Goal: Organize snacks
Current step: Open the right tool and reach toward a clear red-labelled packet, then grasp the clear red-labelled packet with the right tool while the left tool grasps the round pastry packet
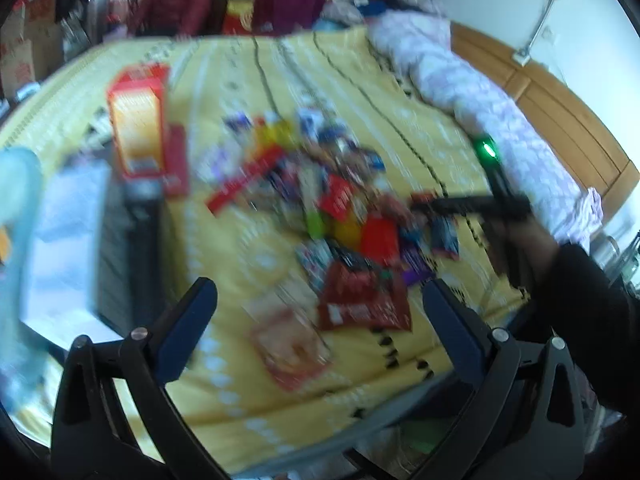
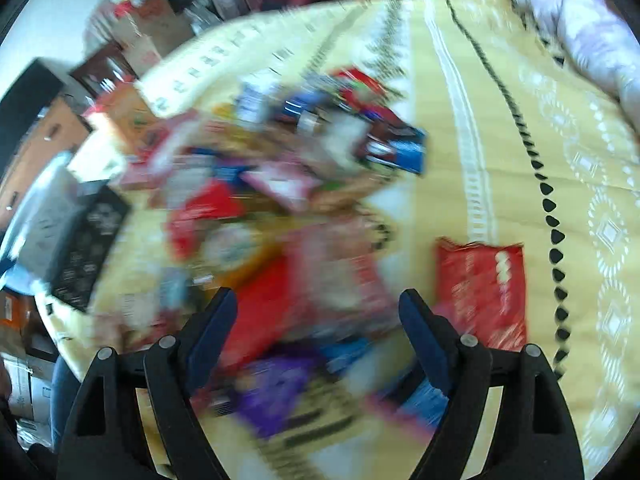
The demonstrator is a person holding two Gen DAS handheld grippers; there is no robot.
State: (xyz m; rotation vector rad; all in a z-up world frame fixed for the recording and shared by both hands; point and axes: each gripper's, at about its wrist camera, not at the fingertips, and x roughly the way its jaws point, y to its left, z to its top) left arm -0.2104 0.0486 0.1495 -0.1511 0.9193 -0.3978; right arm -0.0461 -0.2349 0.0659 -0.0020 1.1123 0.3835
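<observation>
A heap of mixed snack packets (image 1: 332, 208) lies on a yellow patterned bedspread (image 1: 240, 360); both views are blurred. My left gripper (image 1: 320, 300) is open and empty, held above the near edge of the heap, over a dark red packet (image 1: 360, 300) and a pale pink packet (image 1: 292, 348). The right gripper's body (image 1: 492, 196) shows at the heap's right side. In the right wrist view my right gripper (image 2: 318, 308) is open and empty above the heap (image 2: 280, 184). A red packet (image 2: 480, 284) lies apart to its right.
An orange-red box (image 1: 138, 128) stands at the heap's left, beside a dark box (image 1: 128, 248). A pink-white quilt (image 1: 480, 92) runs along the wooden headboard (image 1: 560, 112). Cardboard boxes and clutter (image 2: 132, 36) stand beyond the bed.
</observation>
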